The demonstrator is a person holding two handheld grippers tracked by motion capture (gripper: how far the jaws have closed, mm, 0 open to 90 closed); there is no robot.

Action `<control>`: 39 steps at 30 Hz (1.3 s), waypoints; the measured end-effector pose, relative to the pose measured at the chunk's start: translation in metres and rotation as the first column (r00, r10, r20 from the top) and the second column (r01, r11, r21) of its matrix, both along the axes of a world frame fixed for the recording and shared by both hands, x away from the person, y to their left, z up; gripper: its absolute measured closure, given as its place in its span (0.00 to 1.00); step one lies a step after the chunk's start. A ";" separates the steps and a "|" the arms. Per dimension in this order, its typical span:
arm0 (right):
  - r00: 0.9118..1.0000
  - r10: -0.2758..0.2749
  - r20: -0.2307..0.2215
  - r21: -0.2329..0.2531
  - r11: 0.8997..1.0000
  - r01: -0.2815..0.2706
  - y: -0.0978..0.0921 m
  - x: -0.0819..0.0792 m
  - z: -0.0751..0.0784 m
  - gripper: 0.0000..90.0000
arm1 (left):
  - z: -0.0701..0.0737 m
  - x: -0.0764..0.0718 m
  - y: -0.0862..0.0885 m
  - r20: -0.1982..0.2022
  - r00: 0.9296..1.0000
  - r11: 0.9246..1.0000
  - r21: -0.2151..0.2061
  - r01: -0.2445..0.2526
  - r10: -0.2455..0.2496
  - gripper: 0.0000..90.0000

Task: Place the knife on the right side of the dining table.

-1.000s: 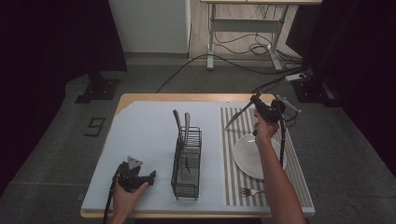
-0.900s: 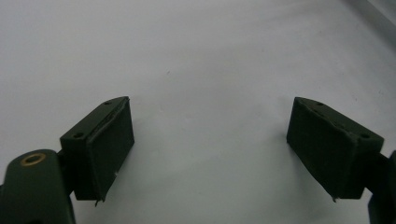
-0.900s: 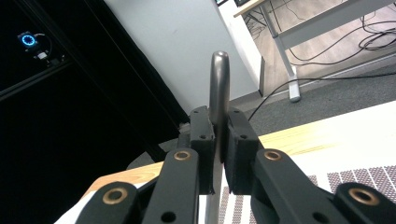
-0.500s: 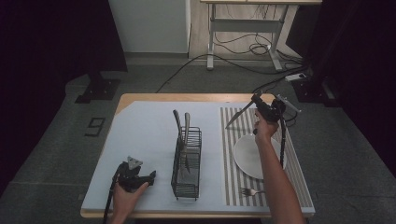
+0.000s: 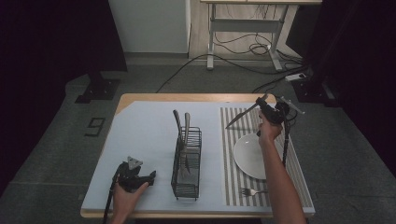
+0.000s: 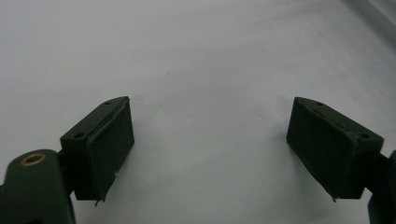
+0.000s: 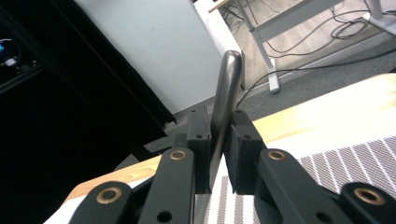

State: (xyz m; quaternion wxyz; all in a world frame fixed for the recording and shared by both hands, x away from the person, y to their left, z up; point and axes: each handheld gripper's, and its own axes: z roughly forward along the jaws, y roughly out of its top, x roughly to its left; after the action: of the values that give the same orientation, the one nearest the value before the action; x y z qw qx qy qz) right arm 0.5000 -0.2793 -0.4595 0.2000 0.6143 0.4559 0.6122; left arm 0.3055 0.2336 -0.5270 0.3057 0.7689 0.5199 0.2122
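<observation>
My right gripper (image 5: 264, 106) is held in the air over the far end of the striped placemat (image 5: 232, 179), shut on a metal knife (image 5: 242, 115). The knife's blade points left and down toward the mat. In the right gripper view the knife's handle (image 7: 227, 88) stands up between the closed pads of that gripper (image 7: 219, 147). My left gripper (image 5: 150, 176) rests low at the front left of the table, open. In the left gripper view its jaws (image 6: 210, 149) stand wide apart over bare pale mat, with nothing between them.
A black wire cutlery rack (image 5: 187, 161) stands mid-table with two utensils (image 5: 180, 125) upright in it. A white plate (image 5: 250, 156) lies on the striped mat, with a fork (image 5: 252, 191) near the front edge. The pale blue mat (image 5: 140, 135) covers the left half.
</observation>
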 end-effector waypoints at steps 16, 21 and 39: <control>0.994 -0.068 -0.085 0.031 0.997 0.071 -0.022 -0.003 -0.023 0.86 | 0.000 0.000 0.000 0.000 1.000 1.000 0.000 0.000 0.000 0.16; 0.990 -0.079 -0.117 0.033 0.996 0.083 -0.027 -0.001 -0.029 0.84 | 0.000 0.000 0.000 0.001 1.000 1.000 0.000 0.000 0.000 0.16; 0.973 -0.096 -0.210 0.032 0.994 0.105 -0.037 0.001 -0.042 0.80 | 0.000 0.000 0.000 0.001 1.000 1.000 0.000 -0.001 0.001 0.16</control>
State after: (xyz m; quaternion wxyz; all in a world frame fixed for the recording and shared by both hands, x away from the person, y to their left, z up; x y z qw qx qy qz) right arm 0.5015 -0.3160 -0.5018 0.1688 0.7014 0.4295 0.5433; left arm 0.3053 0.2335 -0.5271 0.3059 0.7686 0.5201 0.2125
